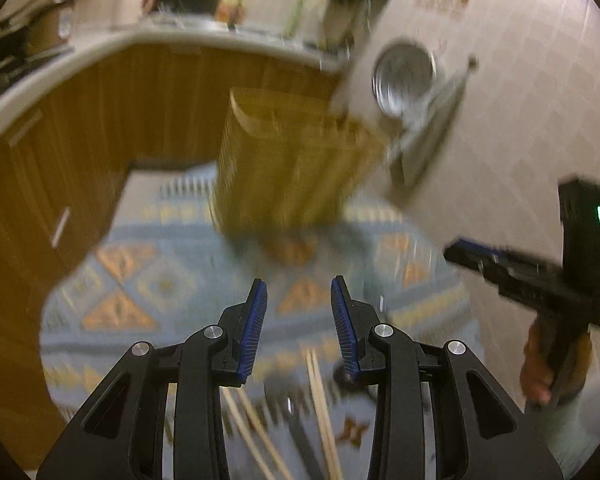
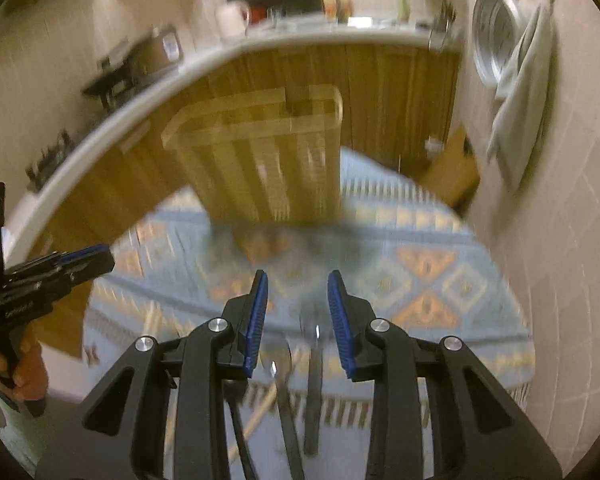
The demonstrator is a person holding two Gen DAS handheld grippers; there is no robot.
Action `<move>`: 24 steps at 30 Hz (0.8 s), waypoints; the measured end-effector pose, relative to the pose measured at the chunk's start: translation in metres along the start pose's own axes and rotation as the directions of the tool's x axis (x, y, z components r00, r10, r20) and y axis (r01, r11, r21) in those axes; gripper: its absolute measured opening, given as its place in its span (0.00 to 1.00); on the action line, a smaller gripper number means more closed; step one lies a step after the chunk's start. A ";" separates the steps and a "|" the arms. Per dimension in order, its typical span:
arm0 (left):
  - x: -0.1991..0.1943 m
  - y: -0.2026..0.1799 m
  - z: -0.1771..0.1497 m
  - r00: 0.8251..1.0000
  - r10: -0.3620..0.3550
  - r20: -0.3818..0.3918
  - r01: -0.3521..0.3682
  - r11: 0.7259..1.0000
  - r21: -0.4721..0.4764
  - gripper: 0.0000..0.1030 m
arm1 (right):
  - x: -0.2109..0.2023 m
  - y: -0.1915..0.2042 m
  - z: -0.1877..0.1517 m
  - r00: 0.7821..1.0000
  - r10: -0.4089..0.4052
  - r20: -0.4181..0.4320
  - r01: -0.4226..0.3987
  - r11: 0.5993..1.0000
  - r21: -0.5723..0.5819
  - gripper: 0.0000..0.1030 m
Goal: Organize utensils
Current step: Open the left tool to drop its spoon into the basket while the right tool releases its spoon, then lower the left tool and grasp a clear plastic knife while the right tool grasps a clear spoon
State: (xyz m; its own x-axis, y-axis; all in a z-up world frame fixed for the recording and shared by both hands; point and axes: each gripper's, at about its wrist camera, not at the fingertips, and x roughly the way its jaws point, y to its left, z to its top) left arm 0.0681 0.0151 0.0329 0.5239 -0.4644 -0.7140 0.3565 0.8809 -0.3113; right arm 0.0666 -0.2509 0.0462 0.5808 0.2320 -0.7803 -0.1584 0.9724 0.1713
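Note:
Both views are motion-blurred. A bamboo utensil tray [image 1: 288, 168] with long compartments stands at the far end of a table with a blue patterned cloth [image 1: 172, 280]; it also shows in the right wrist view [image 2: 268, 160]. My left gripper [image 1: 299, 316] is open and empty above the cloth, with wooden chopsticks [image 1: 320, 400] lying below it. My right gripper [image 2: 297, 312] is open and empty above dark-handled utensils [image 2: 312, 392] and a chopstick [image 2: 260, 408]. Each gripper shows in the other's view, the right one [image 1: 460, 252] and the left one [image 2: 96, 260].
A wood-fronted kitchen counter [image 2: 380, 80] curves behind the table, with a mug [image 2: 232, 18] and a stove [image 2: 128, 68] on it. A tiled wall [image 2: 560, 240] on the right holds a metal bowl [image 2: 492, 40] and a hanging towel [image 2: 520, 100].

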 end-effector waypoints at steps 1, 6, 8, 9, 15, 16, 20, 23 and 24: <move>0.006 -0.001 -0.013 0.999 -0.004 -0.041 0.004 1.000 0.005 0.31 | 0.007 -0.001 -0.006 0.999 -0.003 -0.033 0.003 1.000 -0.001 0.28; 0.032 -0.002 -0.055 0.978 -0.033 -0.206 0.034 0.999 -0.001 0.31 | 0.036 -0.012 -0.029 0.987 0.032 -0.159 -0.027 0.999 0.033 0.28; 0.043 0.001 -0.069 0.964 -0.035 -0.263 0.034 0.999 -0.009 0.30 | 0.043 -0.016 -0.035 0.983 0.047 -0.176 -0.039 0.998 0.050 0.28; 0.047 0.002 -0.073 0.959 -0.030 -0.282 0.027 1.000 -0.014 0.29 | 0.045 -0.017 -0.034 0.983 0.048 -0.178 -0.038 0.998 0.056 0.28; 0.057 0.002 -0.087 0.947 -0.015 -0.322 0.012 1.000 -0.010 0.29 | 0.056 -0.019 -0.041 0.977 0.059 -0.203 -0.045 0.997 0.070 0.28; 0.058 0.001 -0.086 0.946 -0.010 -0.324 0.009 1.000 -0.006 0.29 | 0.057 -0.019 -0.041 0.977 0.059 -0.205 -0.046 0.997 0.068 0.28; 0.063 -0.005 -0.085 0.941 0.031 -0.337 -0.027 1.000 0.016 0.29 | 0.060 -0.021 -0.039 0.976 0.055 -0.210 -0.043 0.997 0.064 0.28; 0.067 -0.009 -0.086 0.936 0.057 -0.348 -0.047 0.998 0.037 0.29 | 0.061 -0.022 -0.039 0.975 0.050 -0.218 -0.038 0.998 0.057 0.28; 0.067 -0.010 -0.085 0.935 0.060 -0.351 -0.049 0.998 0.040 0.29 | 0.061 -0.022 -0.039 0.974 0.050 -0.222 -0.039 0.998 0.054 0.28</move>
State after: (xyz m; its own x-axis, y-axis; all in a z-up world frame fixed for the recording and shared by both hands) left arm 0.0337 -0.0168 -0.0649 0.2399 -0.3490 -0.9059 0.3608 0.8984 -0.2505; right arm 0.0748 -0.2592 -0.0290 0.3801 0.2695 -0.8848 -0.1376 0.9624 0.2341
